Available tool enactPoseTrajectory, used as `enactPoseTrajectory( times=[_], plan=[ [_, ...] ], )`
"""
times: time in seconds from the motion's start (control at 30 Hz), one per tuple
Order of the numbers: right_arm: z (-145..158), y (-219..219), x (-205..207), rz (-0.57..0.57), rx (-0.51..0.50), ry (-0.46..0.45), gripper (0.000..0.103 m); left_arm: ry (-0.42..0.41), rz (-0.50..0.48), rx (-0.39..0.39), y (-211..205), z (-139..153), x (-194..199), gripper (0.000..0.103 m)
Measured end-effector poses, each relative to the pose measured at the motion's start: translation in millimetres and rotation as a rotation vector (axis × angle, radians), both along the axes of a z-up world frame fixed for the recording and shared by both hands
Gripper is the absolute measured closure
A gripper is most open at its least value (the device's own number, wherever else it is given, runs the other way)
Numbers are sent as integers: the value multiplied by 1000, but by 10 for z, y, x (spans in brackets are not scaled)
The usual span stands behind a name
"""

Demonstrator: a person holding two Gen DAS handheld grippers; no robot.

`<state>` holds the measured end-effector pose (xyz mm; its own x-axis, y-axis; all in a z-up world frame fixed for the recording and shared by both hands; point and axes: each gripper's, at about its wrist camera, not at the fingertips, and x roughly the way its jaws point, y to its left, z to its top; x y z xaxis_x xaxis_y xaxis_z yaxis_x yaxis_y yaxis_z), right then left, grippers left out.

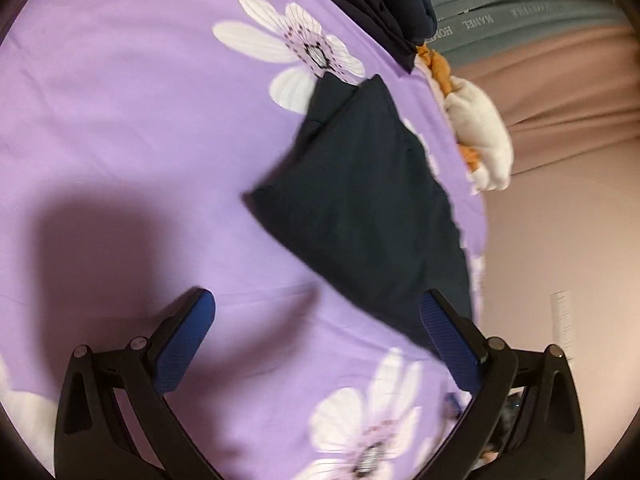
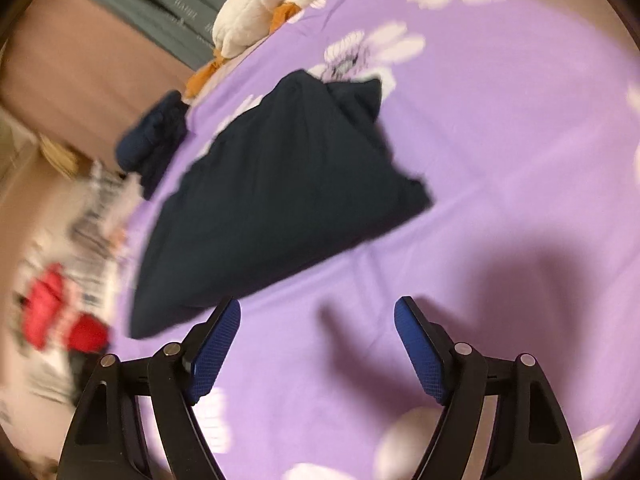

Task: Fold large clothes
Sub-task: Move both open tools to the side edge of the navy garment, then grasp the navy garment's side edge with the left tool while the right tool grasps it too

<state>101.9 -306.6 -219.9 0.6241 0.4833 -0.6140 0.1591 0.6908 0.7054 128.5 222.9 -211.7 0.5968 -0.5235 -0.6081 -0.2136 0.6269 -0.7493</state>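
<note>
A dark navy garment lies folded into a flat packet on the purple flowered bedsheet, near the bed's edge. My left gripper is open and empty above the sheet, its right finger over the packet's near corner. In the right wrist view the same packet lies ahead and to the left. My right gripper is open and empty above the sheet, just off the packet's near edge.
A second folded dark garment lies further along the bed edge, also in the right wrist view. A white and orange plush toy sits at the edge. Red and striped items lie beside the bed.
</note>
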Motion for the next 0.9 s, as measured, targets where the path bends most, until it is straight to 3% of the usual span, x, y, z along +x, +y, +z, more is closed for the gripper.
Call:
enactPoseTrajectory(
  times=[0.13, 0.3, 0.57, 0.9],
  plan=[
    [-125, 11, 49, -40, 114, 13, 24, -14, -25, -94, -120, -18, 93, 1],
    [-163, 49, 143, -78, 187, -5, 24, -19, 23, -164, -78, -52, 207, 1],
    [-131, 107, 467, -108, 187, -17, 24, -15, 15, -127, -98, -5, 437, 1],
    [-149, -36, 579, -167, 229, -18, 24, -9, -35, -96, -35, -37, 737, 4]
  ],
)
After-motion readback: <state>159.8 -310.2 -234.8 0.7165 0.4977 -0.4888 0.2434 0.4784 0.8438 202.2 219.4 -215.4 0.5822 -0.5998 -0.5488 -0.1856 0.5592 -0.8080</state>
